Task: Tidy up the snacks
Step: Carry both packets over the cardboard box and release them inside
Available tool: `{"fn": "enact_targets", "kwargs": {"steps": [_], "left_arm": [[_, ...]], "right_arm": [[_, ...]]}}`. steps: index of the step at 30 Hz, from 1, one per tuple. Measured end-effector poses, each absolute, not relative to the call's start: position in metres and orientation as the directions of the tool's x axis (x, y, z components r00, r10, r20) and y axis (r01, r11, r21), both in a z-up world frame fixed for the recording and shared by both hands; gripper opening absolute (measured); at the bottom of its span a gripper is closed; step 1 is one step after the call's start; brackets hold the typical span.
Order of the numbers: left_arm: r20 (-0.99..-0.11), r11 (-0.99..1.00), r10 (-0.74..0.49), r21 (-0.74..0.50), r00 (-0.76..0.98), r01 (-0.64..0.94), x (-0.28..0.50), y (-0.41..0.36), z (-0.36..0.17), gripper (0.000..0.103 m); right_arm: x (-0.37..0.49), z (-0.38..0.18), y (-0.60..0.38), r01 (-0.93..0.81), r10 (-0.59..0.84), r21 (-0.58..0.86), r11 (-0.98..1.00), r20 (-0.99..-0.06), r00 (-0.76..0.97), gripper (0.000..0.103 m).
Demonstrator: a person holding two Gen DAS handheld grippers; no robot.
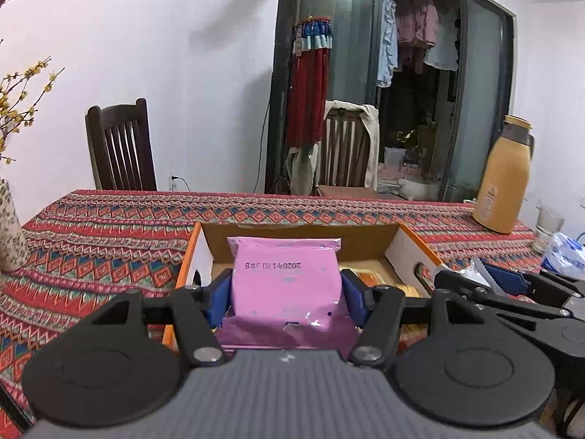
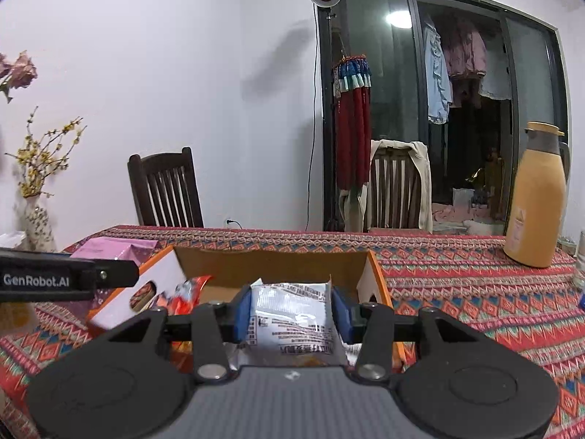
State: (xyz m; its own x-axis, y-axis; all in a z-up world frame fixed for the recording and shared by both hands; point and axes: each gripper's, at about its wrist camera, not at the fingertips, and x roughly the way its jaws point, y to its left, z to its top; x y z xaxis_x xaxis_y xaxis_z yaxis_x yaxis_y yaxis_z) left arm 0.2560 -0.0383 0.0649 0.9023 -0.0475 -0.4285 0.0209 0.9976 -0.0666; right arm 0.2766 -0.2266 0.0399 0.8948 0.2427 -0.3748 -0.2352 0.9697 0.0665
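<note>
Items in hand: I have the left claw clamped on a pink snack packet and the right claw on a white packet, both above the cardboard box, presumably for sorting.

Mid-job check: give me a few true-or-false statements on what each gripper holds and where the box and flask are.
1. The left gripper clamps a pink foil snack packet. True.
2. The right gripper is empty. False: it clamps a silver-white printed snack packet.
3. The orange-edged cardboard box is closed. False: open-topped, snacks inside.
4. The tan thermos flask stands upright on the patterned tablecloth. True.
</note>
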Motion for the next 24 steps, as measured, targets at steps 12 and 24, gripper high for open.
{"fn": "enact_targets", "kwargs": {"steps": [12,24], "left_arm": [[-0.439,0.993,0.019,-0.097,0.898,-0.068,0.317,-0.017,0.037,0.063],[-0.387,0.989,0.037,-0.119,0.921,-0.090,0.304,-0.014,0.035,0.100]], "right_arm": [[0.339,0.013,-0.215,-0.212,0.229,0.087,0.973,-0.418,0.879,0.045],[0.339,0.001,-0.216,-0.187,0.212,0.099,0.977,-0.439,0.873,0.083]]}}
